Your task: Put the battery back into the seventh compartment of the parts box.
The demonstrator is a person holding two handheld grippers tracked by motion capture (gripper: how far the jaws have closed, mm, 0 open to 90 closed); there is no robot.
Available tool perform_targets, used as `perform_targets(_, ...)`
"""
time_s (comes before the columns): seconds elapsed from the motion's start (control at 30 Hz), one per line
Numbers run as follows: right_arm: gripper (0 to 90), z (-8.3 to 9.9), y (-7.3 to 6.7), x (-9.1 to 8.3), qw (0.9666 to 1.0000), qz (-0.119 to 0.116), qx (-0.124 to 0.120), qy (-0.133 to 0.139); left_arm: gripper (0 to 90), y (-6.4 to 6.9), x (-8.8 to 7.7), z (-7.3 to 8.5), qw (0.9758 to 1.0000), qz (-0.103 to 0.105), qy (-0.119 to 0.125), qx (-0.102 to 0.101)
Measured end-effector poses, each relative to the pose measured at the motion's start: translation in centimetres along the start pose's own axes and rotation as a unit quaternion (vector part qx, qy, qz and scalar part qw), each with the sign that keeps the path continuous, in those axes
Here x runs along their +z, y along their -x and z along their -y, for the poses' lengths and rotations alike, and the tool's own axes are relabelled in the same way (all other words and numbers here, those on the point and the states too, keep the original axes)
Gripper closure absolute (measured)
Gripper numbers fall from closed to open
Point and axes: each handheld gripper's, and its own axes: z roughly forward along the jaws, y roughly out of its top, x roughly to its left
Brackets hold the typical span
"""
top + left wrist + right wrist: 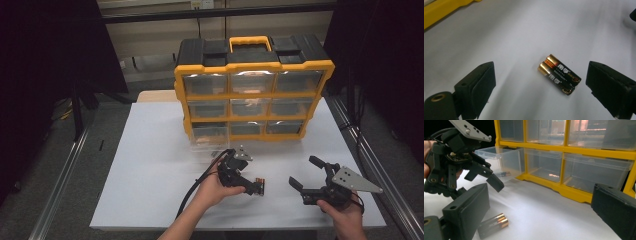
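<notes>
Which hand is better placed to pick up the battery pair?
Left. Its tongs hang open right above the battery pair, one jaw on each side. The right tongs sit off to the side on the table.

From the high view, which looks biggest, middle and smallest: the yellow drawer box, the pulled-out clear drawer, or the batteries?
Largest to smallest, as they look in the high view:
1. The yellow drawer box, by far.
2. The pulled-out clear drawer, at its bottom left.
3. The batteries, a shrink-wrapped pair on the table beside the left tongs.

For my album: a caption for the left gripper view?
Open claw poised over two batteries lying side by side on a white table.
</notes>
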Motion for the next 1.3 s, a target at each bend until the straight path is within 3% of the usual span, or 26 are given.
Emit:
perform_targets(0.13, 1.5, 0.0, 0.0, 0.0, 1.0, 0.001, 0.002, -0.001, 17.8, 0.2, 0.4, 0.3, 0.9999, -0.009, 0.0, 0.012)
perform_targets(0.27, 1.5, 0.0, 0.0, 0.0, 1.0, 0.0, 0.001, 0.0, 23.4, 0.3, 0.9, 0.5, 1.0, -0.006, 0.001, 0.008)
perform_targets(0.6, 1.5, 0.0, 0.0, 0.1, 1.0, -0.001, 0.0, -0.001, 38.1, 0.5, 1.3, 0.7, 0.9997, 0.005, -0.009, 0.023)
perform_targets(0.87, 1.6, 0.0, 0.0, 0.0, 1.0, -0.001, 0.0, 0.0, 43.8, 0.7, 1.5, 1.1, 0.9998, 0.014, -0.011, 0.007)
perform_targets(1.1, 1.6, 0.0, 0.0, 0.0, 1.0, -0.001, 0.002, 0.002, 59.7, 0.4, 1.0, 1.5, 0.9997, -0.003, -0.024, 0.008)
perform_targets(1.13, 1.6, 0.0, 0.0, 0.0, 1.0, -0.002, 0.001, 0.002, 62.3, 0.1, 0.7, 1.5, 0.999, -0.006, -0.039, 0.021)
perform_targets(1.3, 1.6, 0.0, 0.0, 0.0, 1.0, -0.001, 0.0, 0.001, 72.0, -0.1, 0.5, 1.6, 0.9984, -0.017, -0.046, 0.026)
